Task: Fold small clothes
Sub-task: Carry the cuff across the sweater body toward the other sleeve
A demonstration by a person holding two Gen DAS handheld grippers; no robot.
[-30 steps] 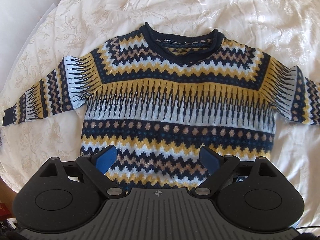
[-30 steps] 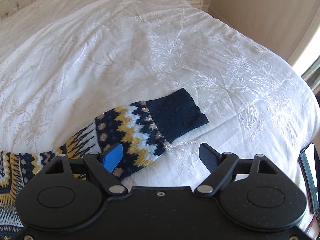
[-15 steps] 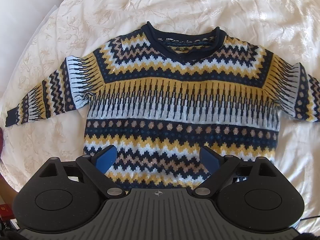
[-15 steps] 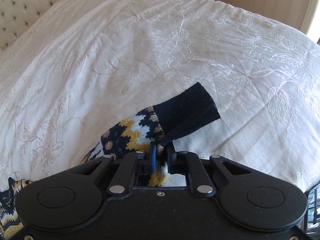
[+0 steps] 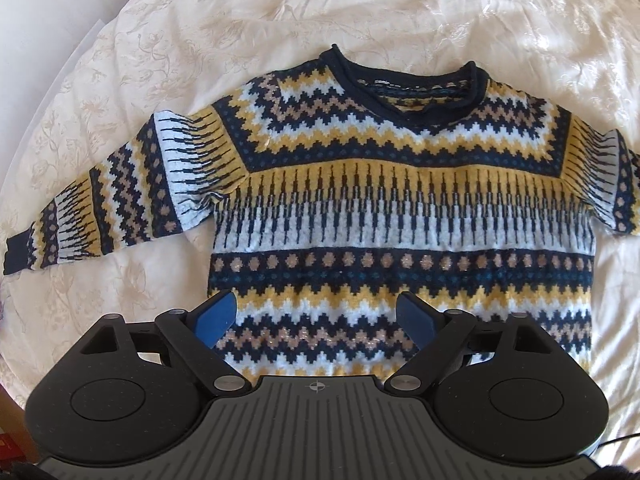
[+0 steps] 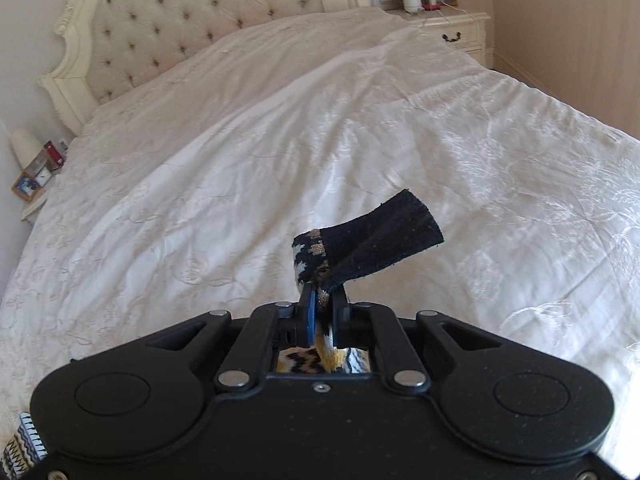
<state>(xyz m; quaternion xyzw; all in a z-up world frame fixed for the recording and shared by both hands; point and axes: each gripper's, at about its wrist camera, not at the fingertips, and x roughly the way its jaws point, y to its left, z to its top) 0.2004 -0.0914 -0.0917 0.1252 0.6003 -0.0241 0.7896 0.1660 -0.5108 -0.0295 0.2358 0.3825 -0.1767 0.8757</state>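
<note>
A small knitted sweater in navy, yellow, white and tan zigzags lies flat, front up, on the bed, neck away from me. Its left sleeve stretches out to the left. My left gripper hovers open over the sweater's hem, nothing between its blue pads. In the right wrist view my right gripper is shut on the sweater's right sleeve, just behind the navy cuff, which sticks up lifted off the bed. The rest of that sleeve is hidden under the gripper body.
A white embroidered bedspread covers the whole bed. A tufted cream headboard stands at the far end, with a nightstand at its right and a small shelf of items at its left.
My right gripper closed on the sleeve near the cuff and raised it off the bedspread, tilting up toward the headboard. The left gripper stayed open and drifted slightly left over the hem.
</note>
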